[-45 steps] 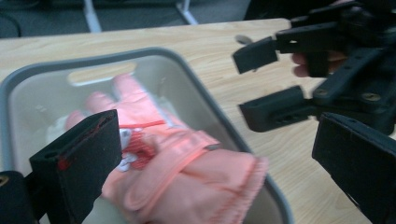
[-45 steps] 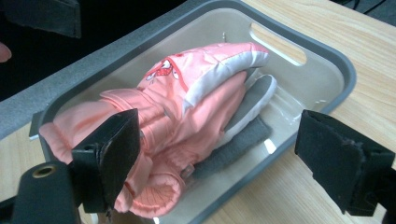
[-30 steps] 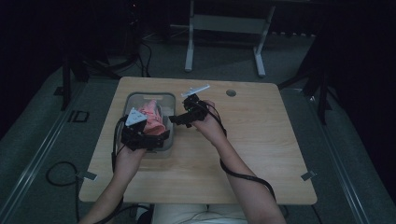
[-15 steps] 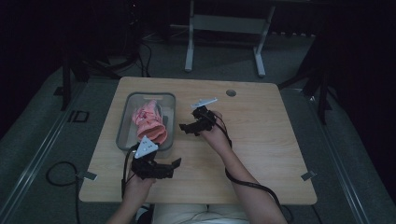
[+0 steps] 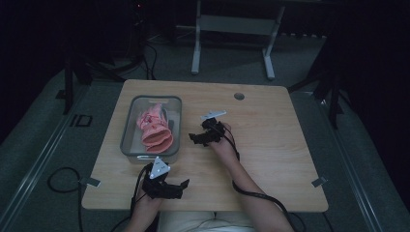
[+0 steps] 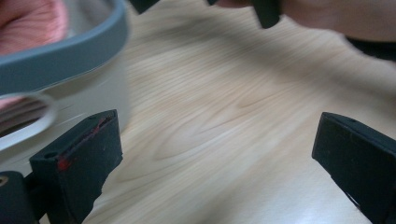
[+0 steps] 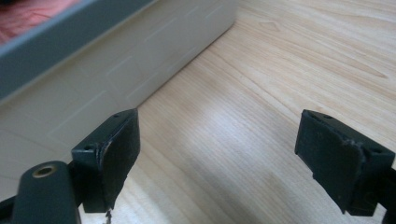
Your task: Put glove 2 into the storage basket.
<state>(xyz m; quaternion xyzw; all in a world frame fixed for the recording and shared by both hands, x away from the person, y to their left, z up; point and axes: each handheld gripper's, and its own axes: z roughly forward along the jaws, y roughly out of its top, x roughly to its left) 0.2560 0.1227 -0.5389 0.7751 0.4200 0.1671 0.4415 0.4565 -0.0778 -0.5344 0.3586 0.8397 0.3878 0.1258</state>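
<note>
Pink cloth point(image 5: 154, 131), bunched, lies inside a grey-rimmed bin point(image 5: 126, 129) on the left half of the table point(image 5: 270, 135). Right tool point(image 5: 199, 138): just beside the bin's right wall, apart from it, jaws spread wide over bare wood, grasping nothing. Left tool point(image 5: 180, 186): at the table's near edge, just in front of the bin's near end, jaws likewise released and empty. The cloth touches neither tool. In the left gripper view the bin's rim point(image 6: 70, 51) and a slice of cloth point(image 6: 32, 28) sit blurred at upper left (handle cut off by the frame). The right gripper view catches the bin's pale wall point(image 7: 121, 60); the cloth's folds are hard to make out.
</note>
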